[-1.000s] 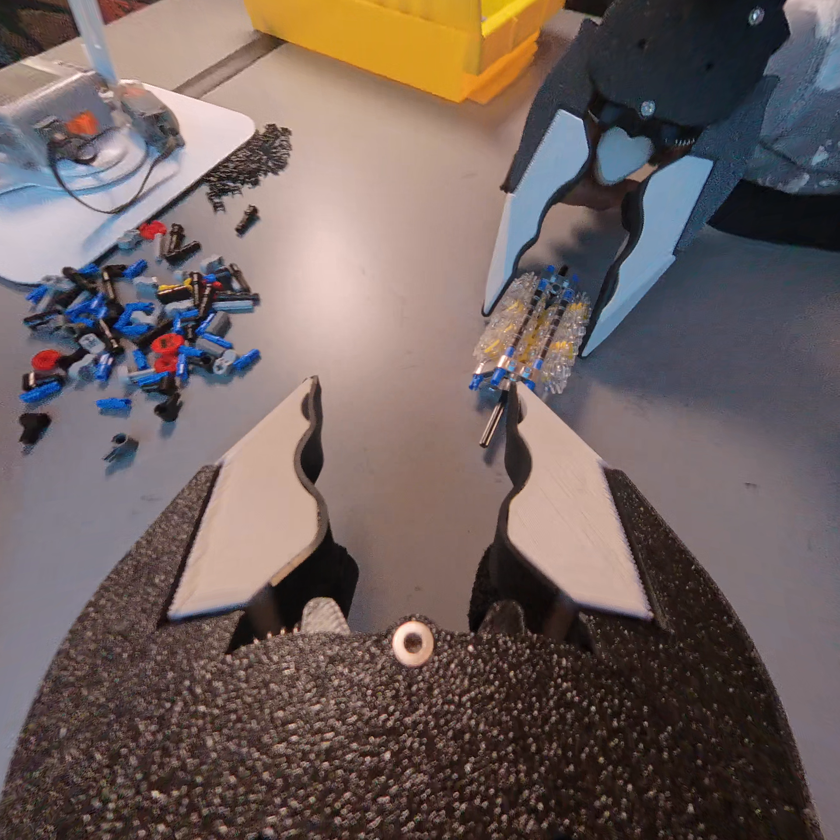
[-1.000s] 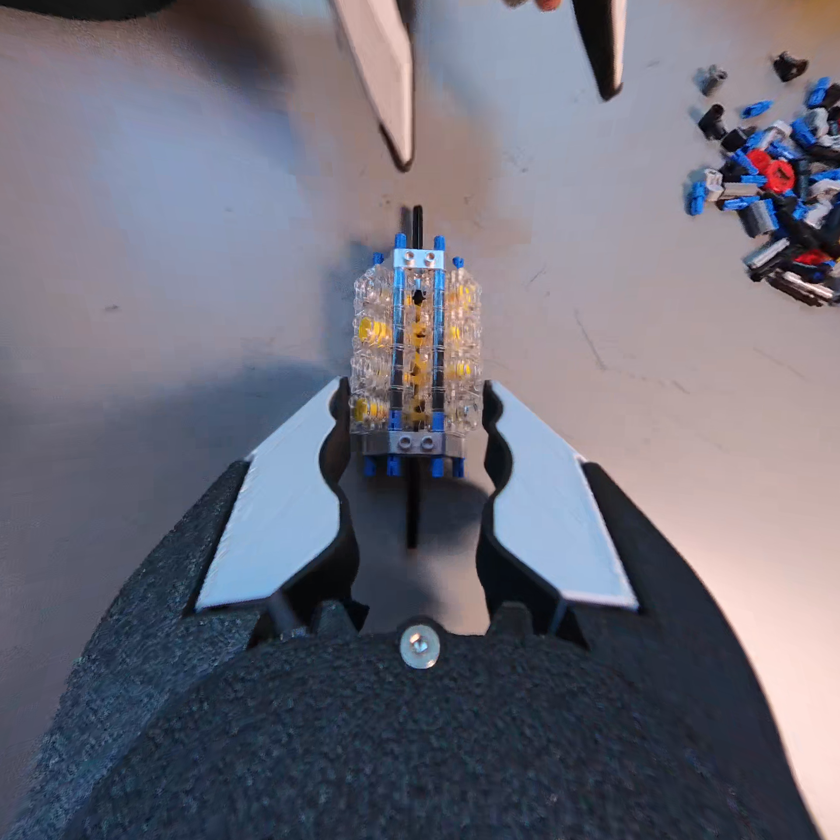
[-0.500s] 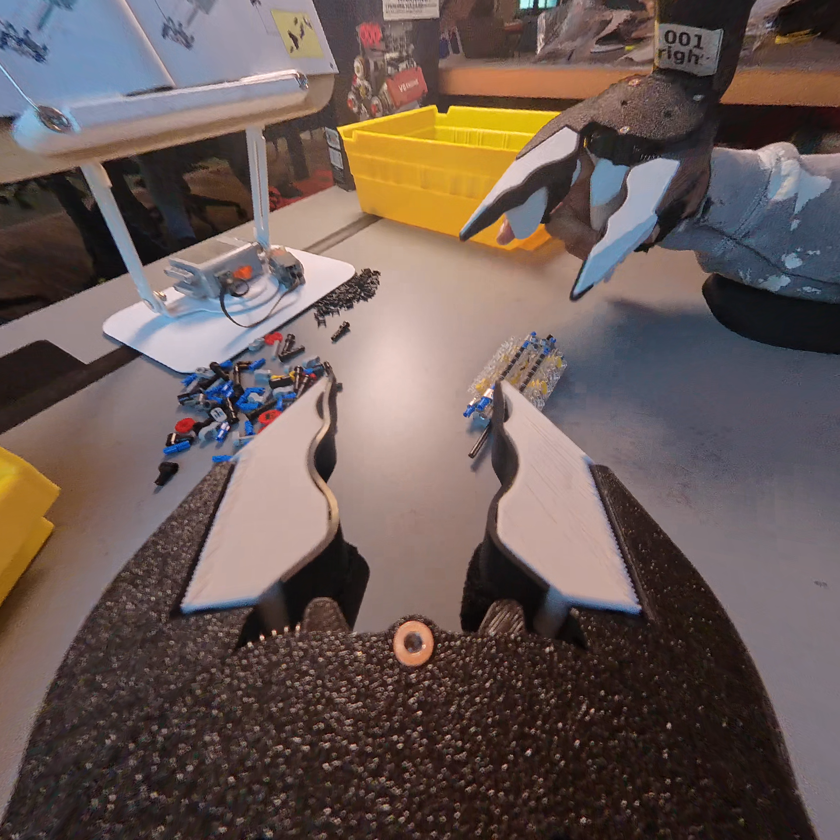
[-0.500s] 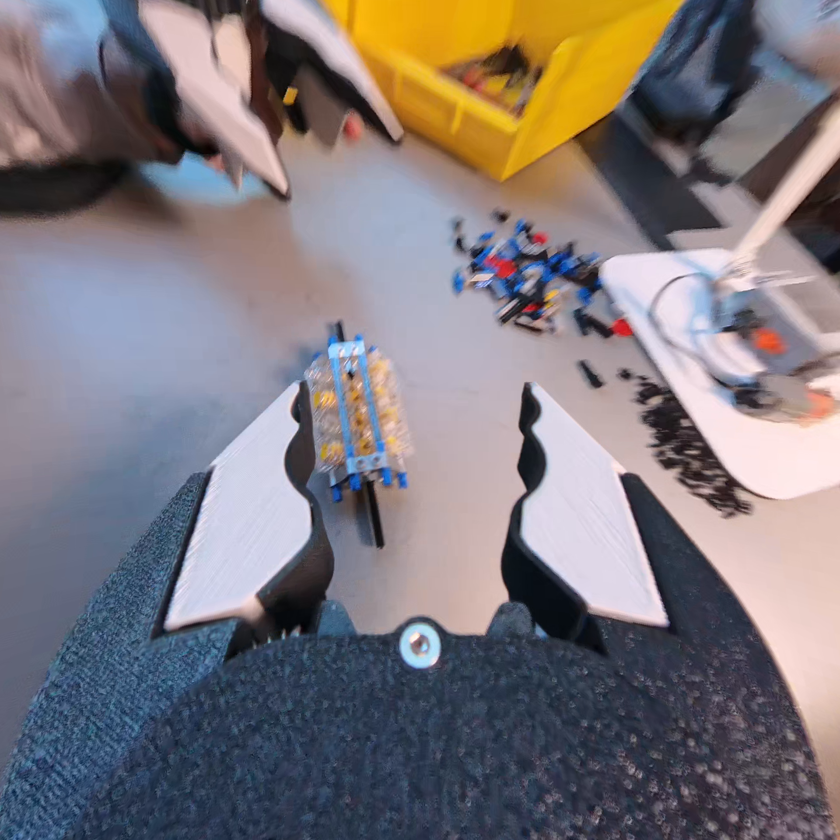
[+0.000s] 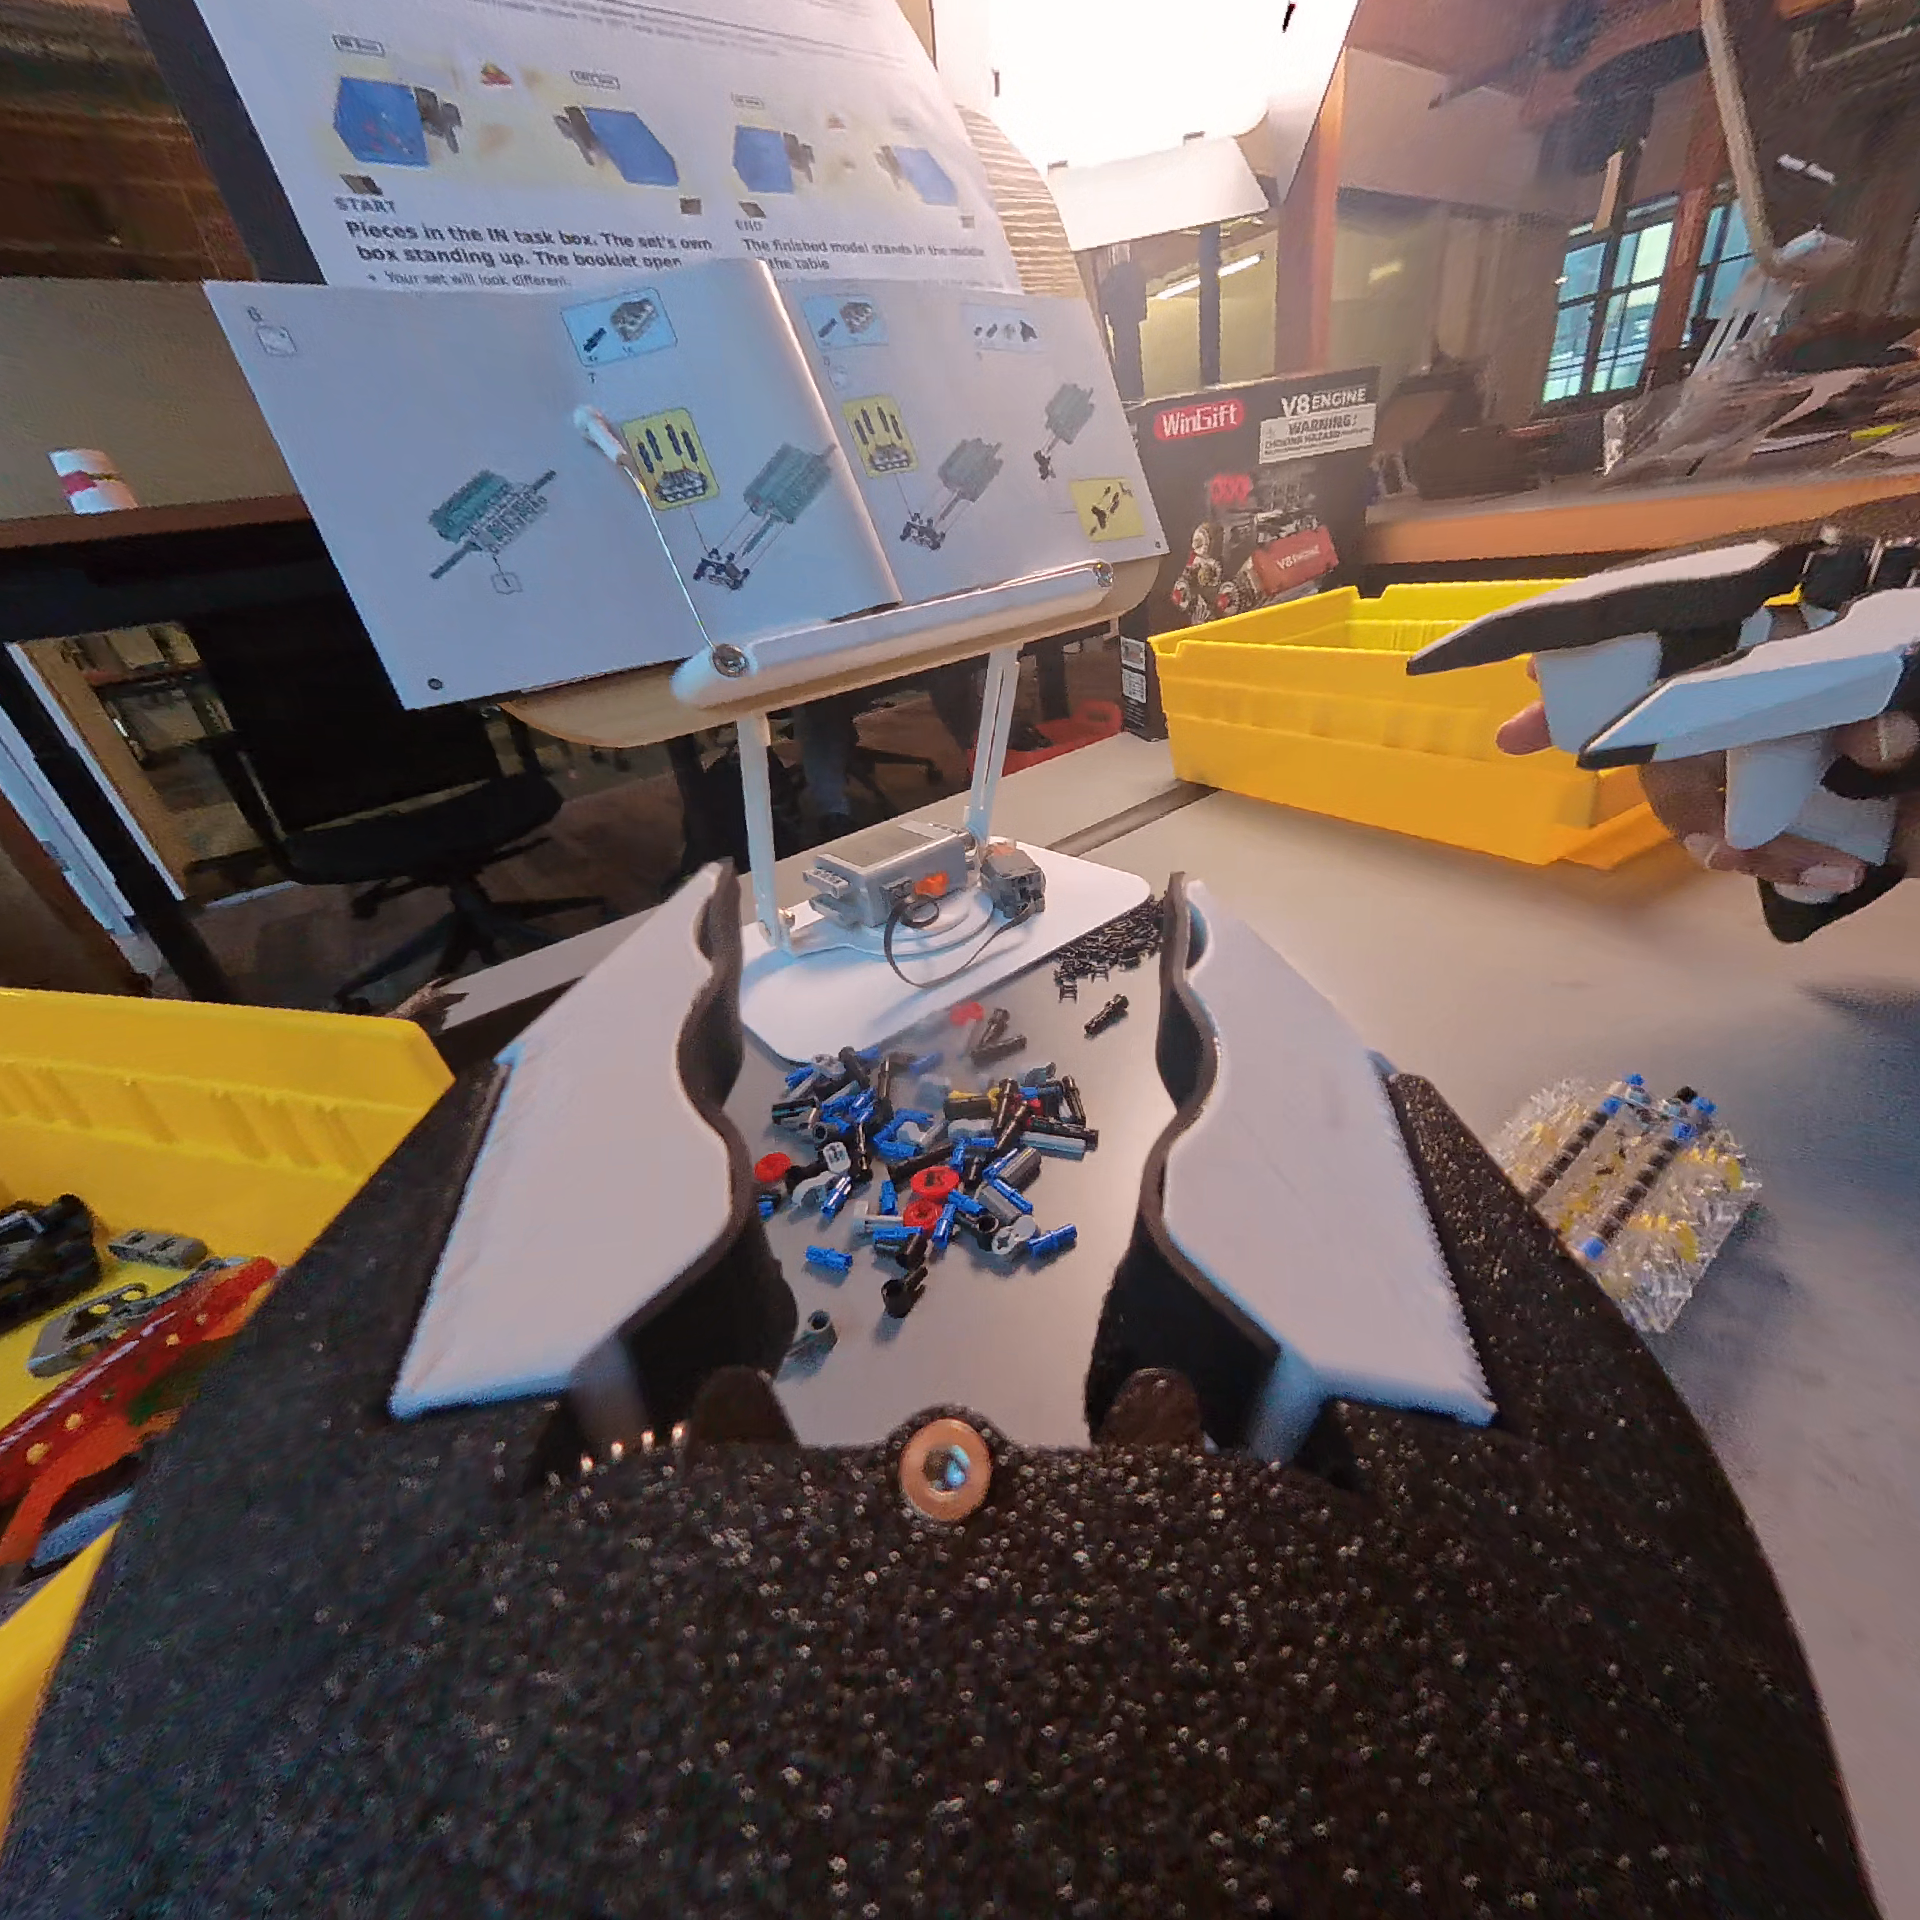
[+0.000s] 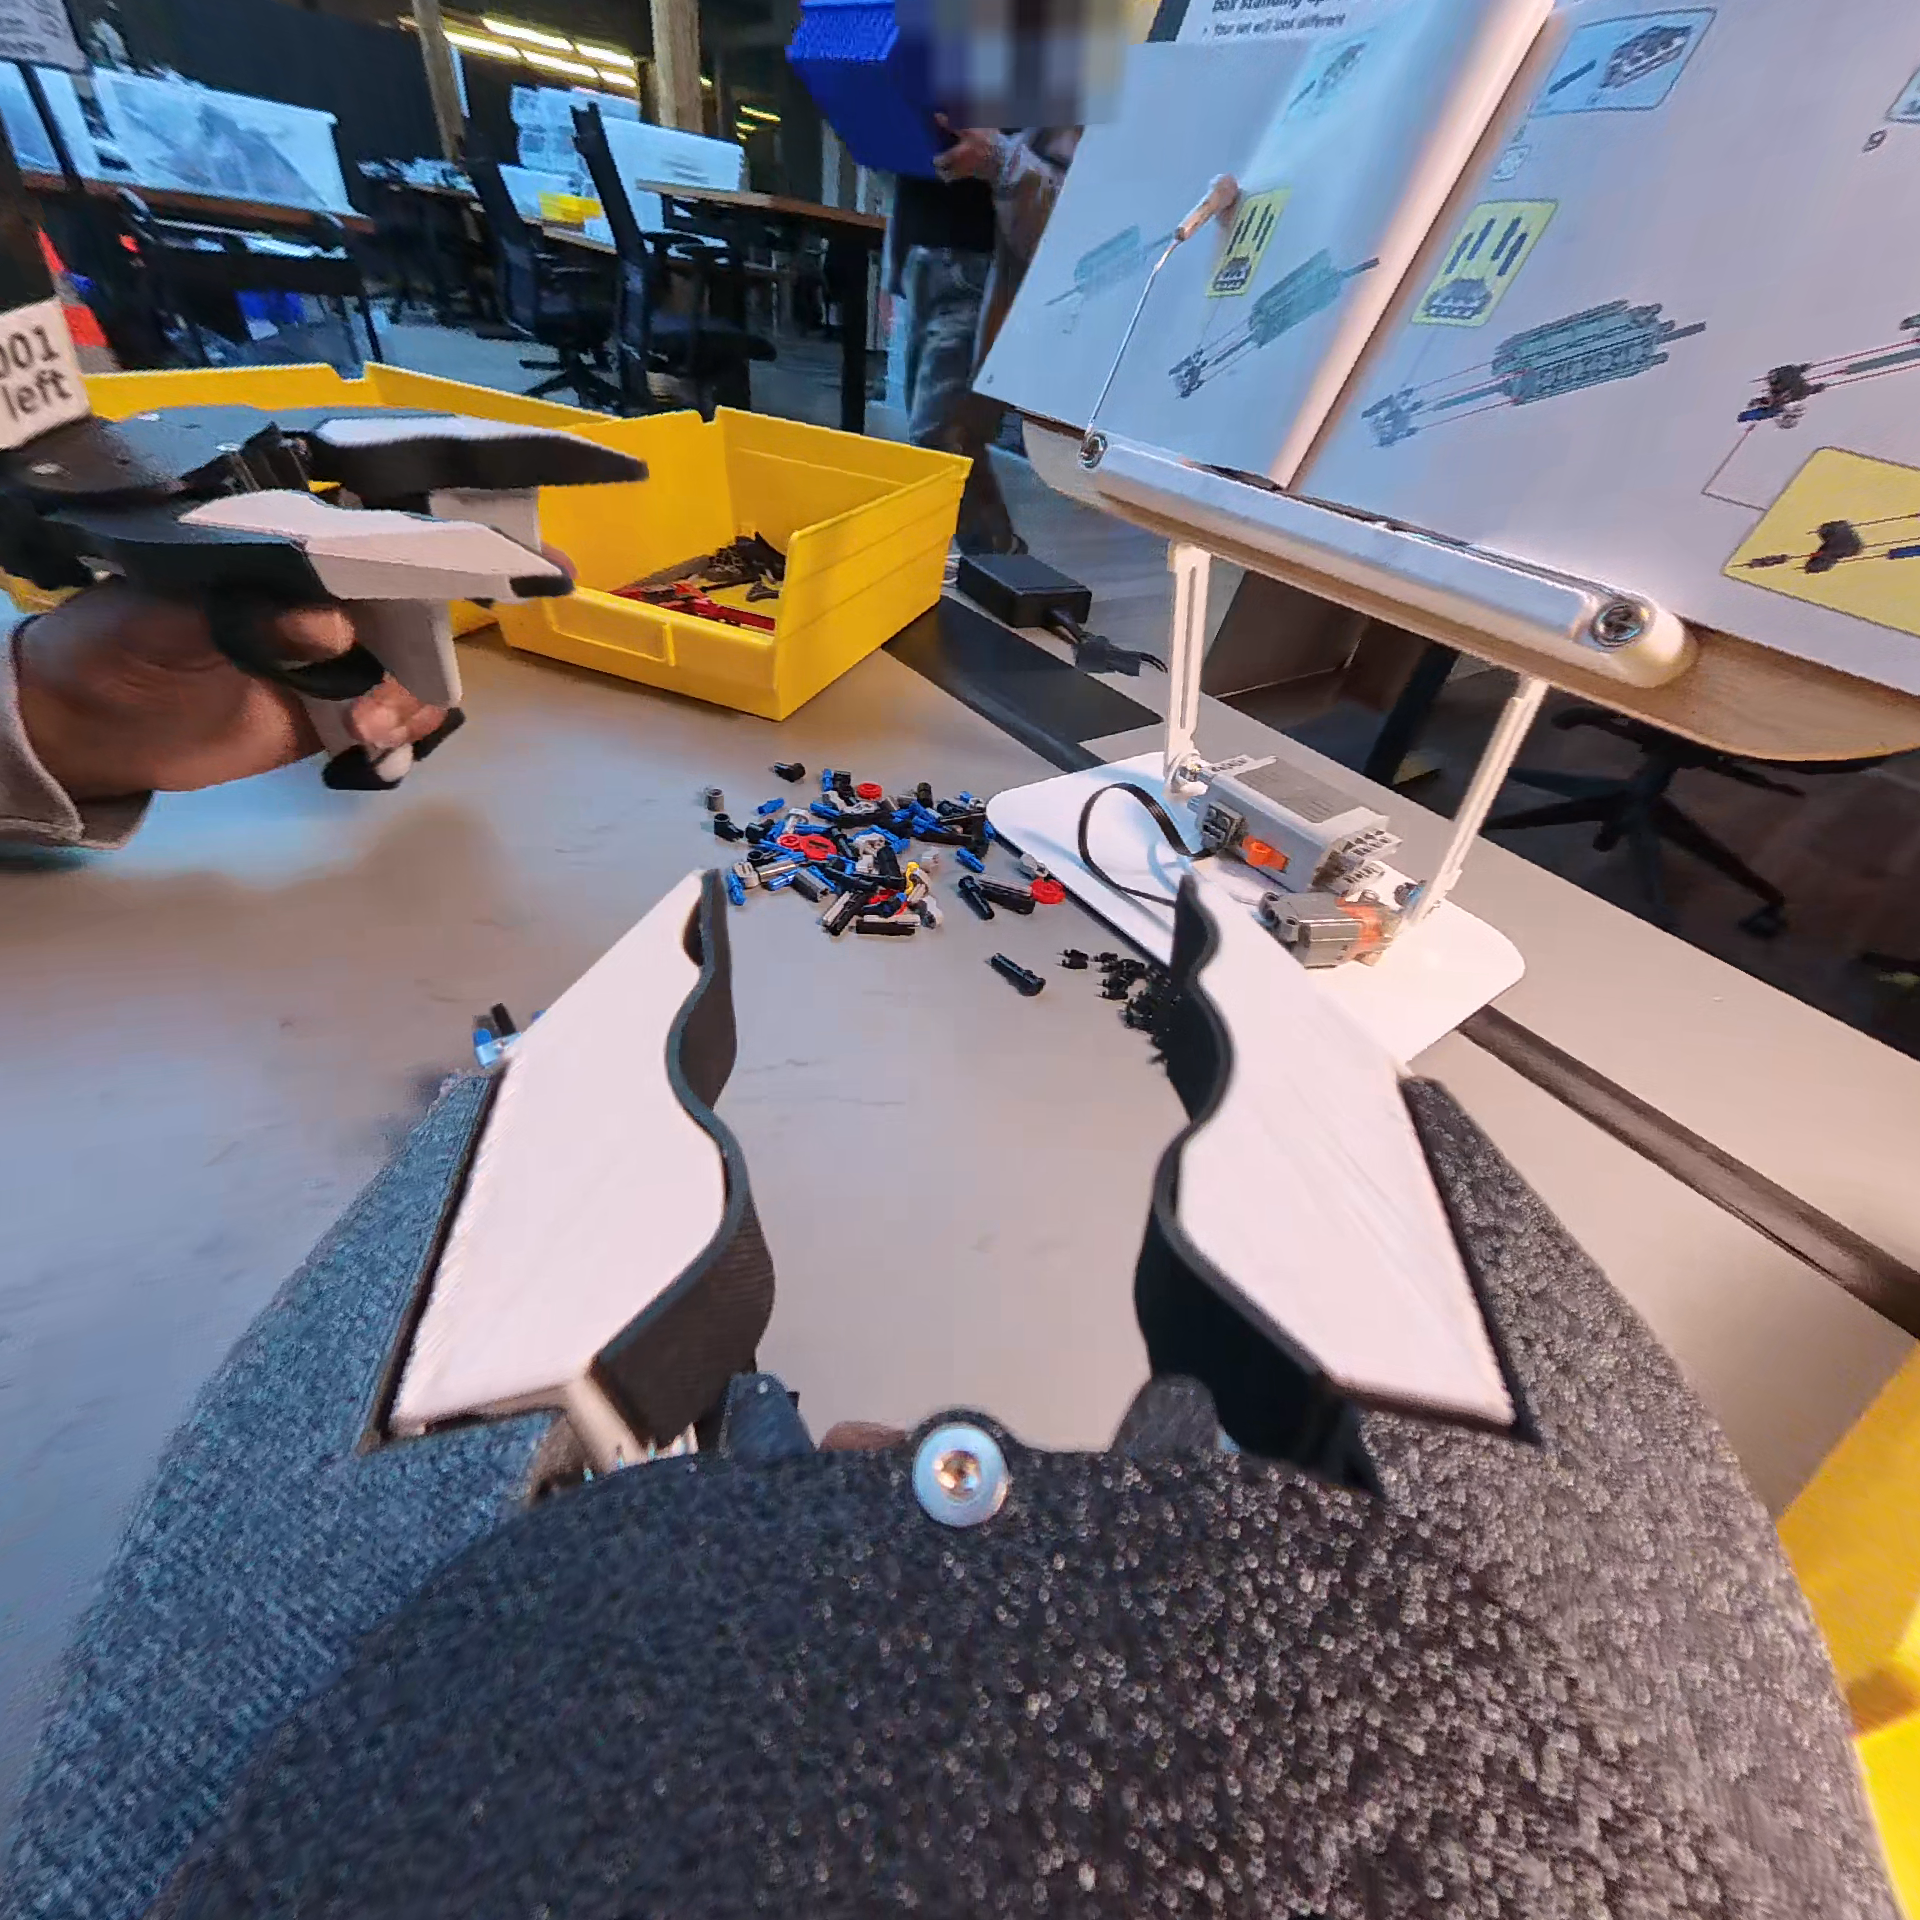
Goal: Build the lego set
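Observation:
A clear brick assembly (image 5: pixel 1631 1195) with yellow and blue parts lies on the grey table (image 5: pixel 1455 987), to the right of my left gripper. In the right wrist view only its end (image 6: pixel 494 1034) shows past my left finger. A pile of small blue, black, red and grey parts (image 5: pixel 914 1153) lies ahead of my left gripper (image 5: pixel 945 904), which is open and empty above the table. My right gripper (image 6: pixel 945 894) is open and empty, with the same pile (image 6: pixel 862 842) beyond it. Each gripper shows in the other's view (image 5: pixel 1501 707) (image 6: pixel 603 525).
An open instruction booklet (image 5: pixel 675 468) rests on a white stand (image 5: pixel 1081 914) that carries a grey battery box (image 5: pixel 904 873). Small black pins (image 6: pixel 1122 977) lie by the stand. Yellow bins stand at the back (image 5: pixel 1382 707) and left (image 5: pixel 156 1101). A person (image 6: pixel 945 260) stands behind.
Both grippers have lifted and tilted up from the table. My right gripper has drawn back from around the clear assembly, which stays on the table. Both stay open.

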Demonstrator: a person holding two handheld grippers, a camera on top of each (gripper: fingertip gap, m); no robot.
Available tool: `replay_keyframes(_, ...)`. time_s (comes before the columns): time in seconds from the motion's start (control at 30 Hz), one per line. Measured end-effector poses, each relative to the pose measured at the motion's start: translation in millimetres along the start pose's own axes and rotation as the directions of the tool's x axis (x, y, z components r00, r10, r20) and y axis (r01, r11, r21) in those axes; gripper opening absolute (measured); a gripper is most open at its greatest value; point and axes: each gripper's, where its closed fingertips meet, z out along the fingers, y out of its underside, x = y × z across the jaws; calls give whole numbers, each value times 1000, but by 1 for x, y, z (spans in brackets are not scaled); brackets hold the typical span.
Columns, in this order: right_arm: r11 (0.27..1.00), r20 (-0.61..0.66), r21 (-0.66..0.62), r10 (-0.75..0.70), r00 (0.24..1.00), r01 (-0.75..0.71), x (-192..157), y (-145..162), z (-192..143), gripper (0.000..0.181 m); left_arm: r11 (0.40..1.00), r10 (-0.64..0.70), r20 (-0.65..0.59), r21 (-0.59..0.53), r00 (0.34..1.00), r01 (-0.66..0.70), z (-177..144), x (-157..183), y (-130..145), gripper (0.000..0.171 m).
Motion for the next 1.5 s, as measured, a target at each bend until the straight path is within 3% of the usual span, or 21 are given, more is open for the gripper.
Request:
replay_keyframes(0.07, 1000, -11, 3, 6, 1000, -6, 0, 1, 3, 87, 998, -57, -38, -27, 998, 56, 4, 2, 2, 77)
replay_keyframes(0.23, 1000, -38, 6, 3, 999, -3, 1, 2, 8, 88, 986, -135, -94, -110, 986, 124, 17, 0, 15, 13)
replay_keyframes(0.33, 1000, -65, 9, -1, 998, 2, 4, 2, 10, 86, 985, -156, -104, -84, 982, 147, 23, -5, 12, 1)
replay_keyframes(0.53, 998, -154, 61, -8, 988, 17, 26, -13, 18, 73, 998, -66, -52, -15, 996, 66, 35, -18, -2, 1)
replay_keyframes(0.7, 993, -283, 109, -11, 959, 44, 69, -43, 31, 72, 997, -73, 7, -37, 997, 74, 48, -35, -7, 20)
replay_keyframes(0.83, 991, -436, 126, 19, 900, 40, 123, -67, 44, 85, 995, -58, 104, -76, 993, 66, 69, -62, -21, 34)
replay_keyframes(0.97, 989, -524, 126, 4, 852, 73, 165, -85, 61, 93, 989, -101, 129, -93, 987, 114, 105, -82, -37, 36)
replay_keyframes(1.17, 994, -560, 56, -47, 827, 95, 197, -76, 84, 105, 992, -29, 185, -118, 982, 52, 158, -107, -50, 51)
replay_keyframes(1.23, 992, -559, 47, -73, 826, 120, 197, -70, 84, 104, 991, 2, 201, -134, 980, 26, 169, -110, -46, 51)
replay_keyframes(1.33, 991, -548, 8, -110, 829, 137, 195, -62, 83, 104, 992, 66, 268, -120, 961, -34, 171, -117, -45, 35)
replay_keyframes(1.4, 992, -538, 22, -96, 837, 128, 195, -62, 81, 101, 993, 70, 264, -112, 962, -42, 169, -116, -45, 9)
replay_keyframes(1.5, 992, -535, 14, -97, 840, 124, 196, -59, 79, 100, 994, 18, 258, -105, 966, 9, 163, -119, -41, 8)
